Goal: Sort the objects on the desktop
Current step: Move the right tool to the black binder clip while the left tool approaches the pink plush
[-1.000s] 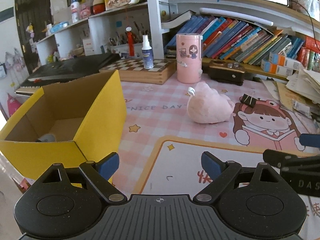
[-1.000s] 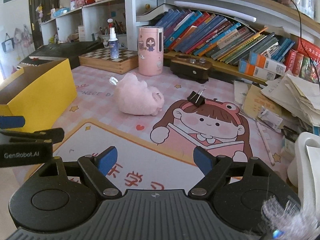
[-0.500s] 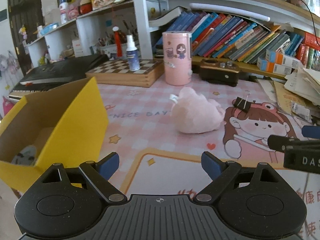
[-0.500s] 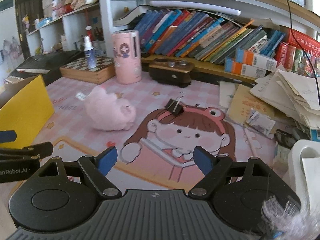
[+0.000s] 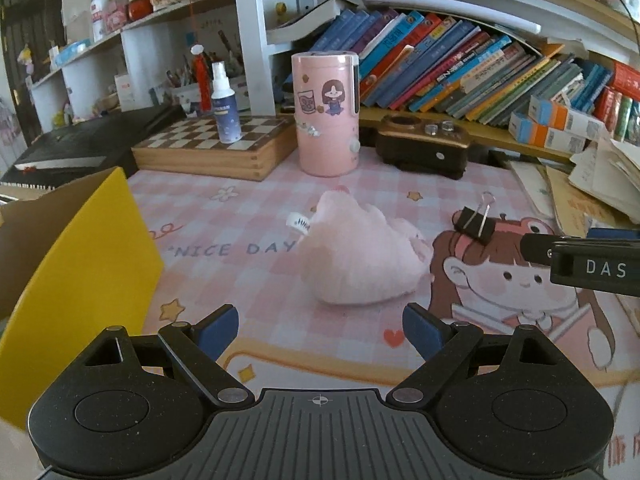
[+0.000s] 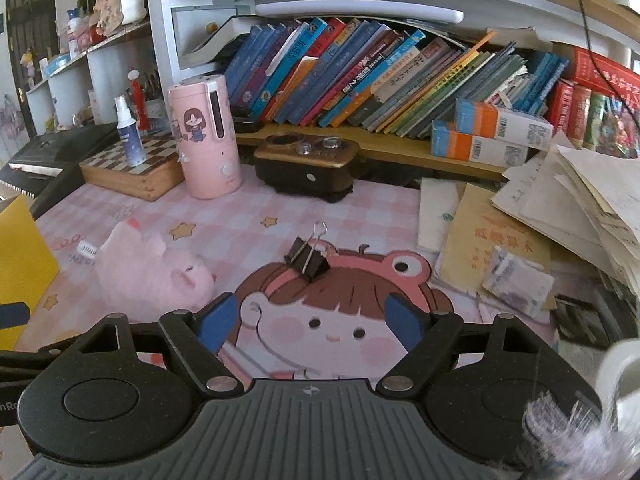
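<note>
Left hand-held gripper (image 5: 320, 326): released, empty; plush toy (image 5: 360, 256) just ahead. Right hand-held gripper (image 6: 308, 318): jaws closing, empty; binder clip (image 6: 307, 258) ahead.

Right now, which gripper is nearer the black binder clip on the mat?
Right. The right gripper points at the black binder clip just ahead; the left gripper faces the pink plush toy, the clip off to its right.

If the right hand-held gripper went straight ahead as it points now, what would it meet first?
Most likely the black binder clip, lying ahead between the open, empty fingers of the right hand-held gripper; depth is uncertain.
</note>
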Available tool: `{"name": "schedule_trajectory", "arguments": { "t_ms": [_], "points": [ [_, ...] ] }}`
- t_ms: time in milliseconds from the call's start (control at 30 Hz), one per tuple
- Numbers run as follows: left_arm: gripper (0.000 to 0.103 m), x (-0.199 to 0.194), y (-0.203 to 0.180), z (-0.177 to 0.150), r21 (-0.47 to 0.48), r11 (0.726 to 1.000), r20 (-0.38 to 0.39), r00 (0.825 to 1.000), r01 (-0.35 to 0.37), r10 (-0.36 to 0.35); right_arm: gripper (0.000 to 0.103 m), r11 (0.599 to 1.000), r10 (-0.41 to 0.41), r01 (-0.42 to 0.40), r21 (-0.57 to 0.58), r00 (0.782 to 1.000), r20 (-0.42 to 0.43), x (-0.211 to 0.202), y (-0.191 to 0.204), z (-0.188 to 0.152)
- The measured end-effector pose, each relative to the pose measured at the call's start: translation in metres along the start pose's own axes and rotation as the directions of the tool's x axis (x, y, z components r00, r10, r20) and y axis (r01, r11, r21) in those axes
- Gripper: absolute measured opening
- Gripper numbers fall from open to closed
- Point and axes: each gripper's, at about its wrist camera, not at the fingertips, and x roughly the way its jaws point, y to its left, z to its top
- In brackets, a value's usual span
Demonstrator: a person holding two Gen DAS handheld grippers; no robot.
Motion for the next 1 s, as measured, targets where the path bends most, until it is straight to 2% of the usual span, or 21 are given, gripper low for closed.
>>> {"name": "schedule_trajectory", "arguments": {
  "t_ms": [633,800,1000],
  "points": [
    [0.091,0.057,-0.019,0.028,0.006,1.0,-0.024,0.999,0.027,-0.027,0.076,0.998,0.053,-0.054,-0.044,0.999,-0.011,0.074,-0.006,0.033],
    [0.095,0.068,-0.022,0.031,0.006,0.999,-0.025,0.999,0.036,-0.036,0.072,0.996,0.064,-0.066,-0.052,0.998,-0.026,0.09,-0.006,0.036],
    [0.096,0.078,-0.025,0.036,0.001,0.999,-0.028,0.998,0.054,-0.054,0.061,0.996,0.06,-0.063,-0.056,0.997,-0.051,0.111,-0.008,0.036]
  ]
}}
